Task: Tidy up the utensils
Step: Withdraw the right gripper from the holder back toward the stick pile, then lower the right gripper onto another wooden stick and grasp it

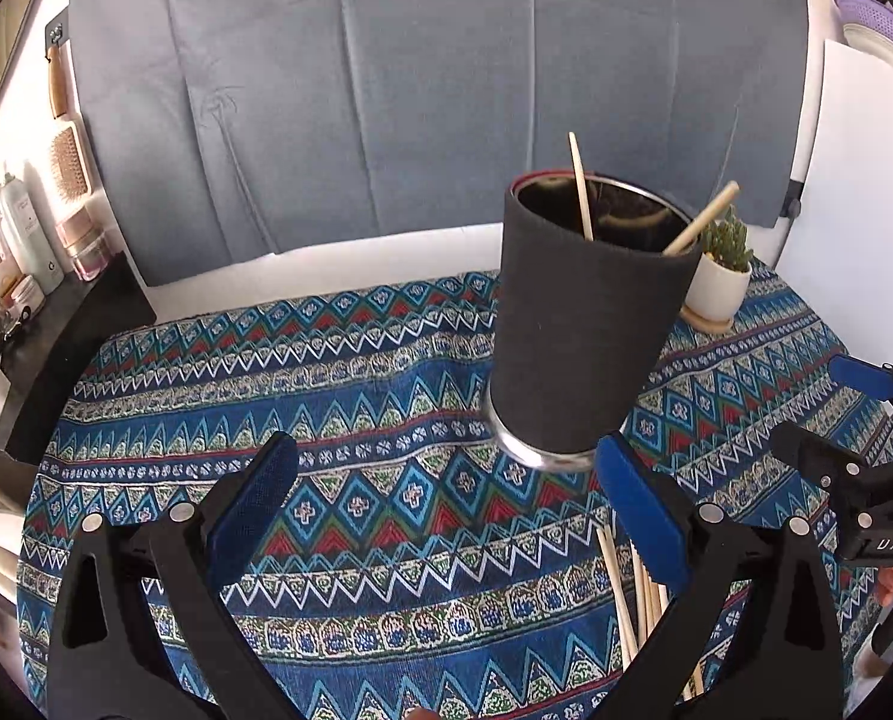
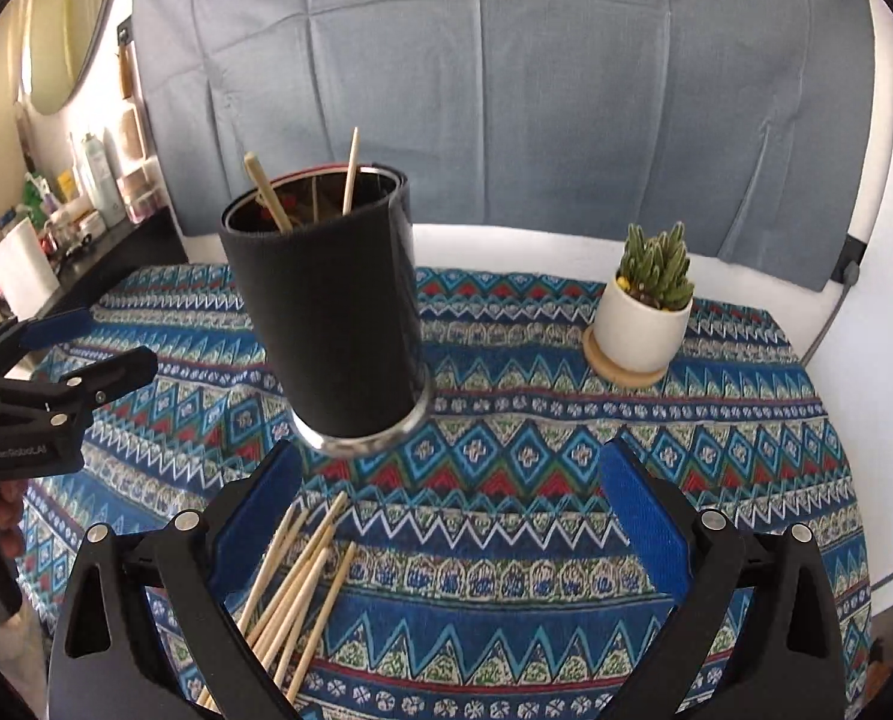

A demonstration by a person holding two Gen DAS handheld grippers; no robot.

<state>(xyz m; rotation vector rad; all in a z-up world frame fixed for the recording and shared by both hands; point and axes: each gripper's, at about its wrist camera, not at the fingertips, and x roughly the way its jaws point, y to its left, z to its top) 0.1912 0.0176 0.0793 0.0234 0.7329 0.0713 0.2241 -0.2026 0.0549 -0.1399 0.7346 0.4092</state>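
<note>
Right wrist view: loose chopsticks (image 2: 293, 588) lie near-left on the patterned worktop (image 2: 566, 540), beside my dark cup (image 2: 332, 312) holding two. Both grippers' jaws gape empty. I judge a careless reach could topple the cup.

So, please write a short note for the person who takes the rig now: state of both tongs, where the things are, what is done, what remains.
Left tongs: open, empty, low over the tablecloth.
Right tongs: open, empty, just in front of the loose chopsticks.
Black cup: upright, mid-table, left of the potted cactus.
Done: two sticks already stand in the cup.
Left: the loose pile on the cloth still has to go in.
</note>
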